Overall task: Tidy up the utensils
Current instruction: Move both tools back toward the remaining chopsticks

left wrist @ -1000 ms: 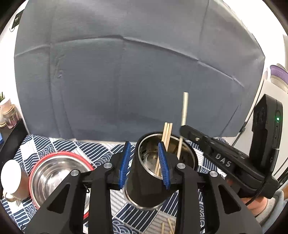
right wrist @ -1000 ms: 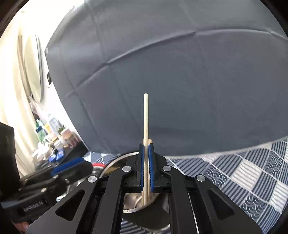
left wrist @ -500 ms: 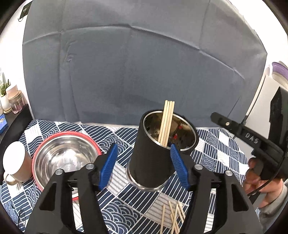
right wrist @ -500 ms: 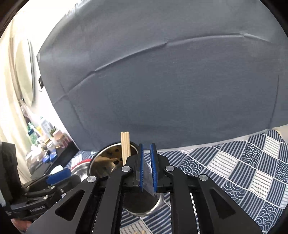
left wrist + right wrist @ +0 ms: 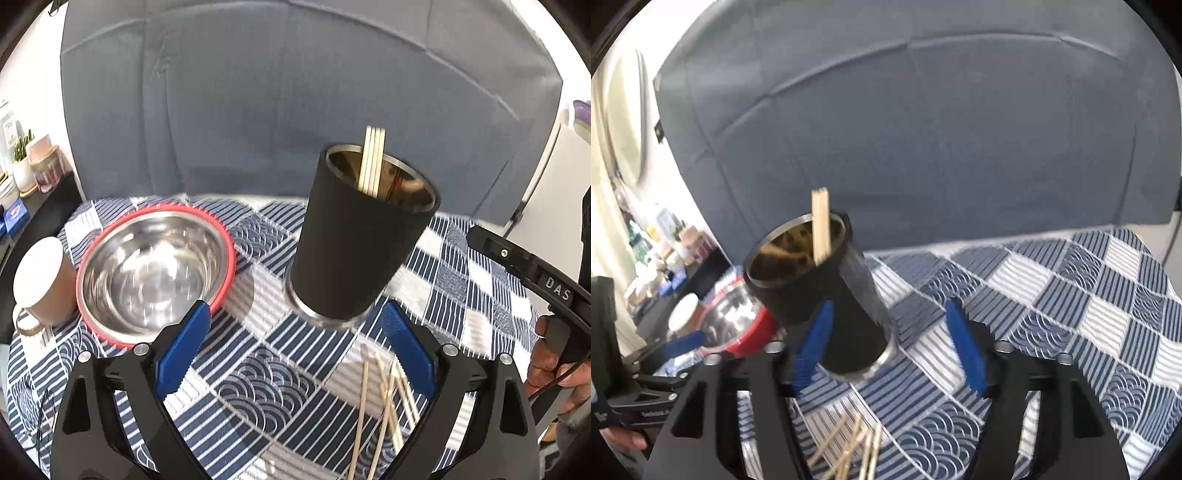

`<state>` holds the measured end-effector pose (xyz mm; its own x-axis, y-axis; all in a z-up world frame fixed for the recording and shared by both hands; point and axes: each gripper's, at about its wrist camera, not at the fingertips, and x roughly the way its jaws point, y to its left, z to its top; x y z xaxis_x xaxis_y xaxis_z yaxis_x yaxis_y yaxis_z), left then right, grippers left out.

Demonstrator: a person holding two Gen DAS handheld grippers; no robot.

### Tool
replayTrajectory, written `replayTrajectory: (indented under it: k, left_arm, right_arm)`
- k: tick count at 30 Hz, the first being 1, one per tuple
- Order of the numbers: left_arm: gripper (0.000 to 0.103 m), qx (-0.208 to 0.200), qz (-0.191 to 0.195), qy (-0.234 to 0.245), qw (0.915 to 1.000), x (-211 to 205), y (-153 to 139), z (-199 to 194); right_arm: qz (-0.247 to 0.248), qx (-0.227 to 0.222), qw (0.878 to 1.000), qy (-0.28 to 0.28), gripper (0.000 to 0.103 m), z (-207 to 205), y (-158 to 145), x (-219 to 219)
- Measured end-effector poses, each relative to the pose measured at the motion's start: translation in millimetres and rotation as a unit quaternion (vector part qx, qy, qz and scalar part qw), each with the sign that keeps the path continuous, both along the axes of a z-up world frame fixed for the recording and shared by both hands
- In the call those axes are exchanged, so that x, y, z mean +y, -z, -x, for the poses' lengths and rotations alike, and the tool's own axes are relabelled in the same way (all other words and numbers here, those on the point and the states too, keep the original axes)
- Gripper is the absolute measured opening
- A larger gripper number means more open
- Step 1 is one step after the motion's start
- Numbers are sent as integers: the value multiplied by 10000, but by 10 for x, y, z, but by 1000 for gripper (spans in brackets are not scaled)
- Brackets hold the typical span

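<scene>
The left tongs [image 5: 295, 354] stand spread wide with nothing between the blue pads [image 5: 183, 347]. Just ahead of them, toward the right pad, a black cup [image 5: 358, 251] stands on the patterned worktop [image 5: 258, 373] with a bunch of chopsticks [image 5: 372, 158] upright inside. Loose chopsticks [image 5: 384, 402] lie on the cloth beside the right pad. Ahead left sits a red-rimmed steel bowl [image 5: 157, 269], a paper cup [image 5: 42, 282] beyond it. The right tongs [image 5: 535, 280] reach in from the right edge, their tips out of sight.
</scene>
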<state>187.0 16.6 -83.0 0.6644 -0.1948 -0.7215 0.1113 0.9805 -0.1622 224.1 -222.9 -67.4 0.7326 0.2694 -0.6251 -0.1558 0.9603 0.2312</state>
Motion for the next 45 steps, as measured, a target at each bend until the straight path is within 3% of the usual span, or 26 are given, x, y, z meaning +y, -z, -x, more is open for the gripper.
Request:
replayTrajectory:
  k: [4,17,33,45]
  left_arm:
    - [95,245,-137,58,9996,-31,145,59]
    - [97,1108,-349,199,9930,-75,627,200]
    - [97,1519,-726,605,9839,-388,927,304]
    - [98,1523,-1101,657,9800,-478,1016,279]
  right_arm:
    - [138,290,9995,6,72,77,173,-7]
    - [423,1120,9925,-245,84,301,612,-10]
    - [913,1860,9772,-460,84,539,1060,-1]
    - [1251,1924,9719,-535,85,564,1149,148]
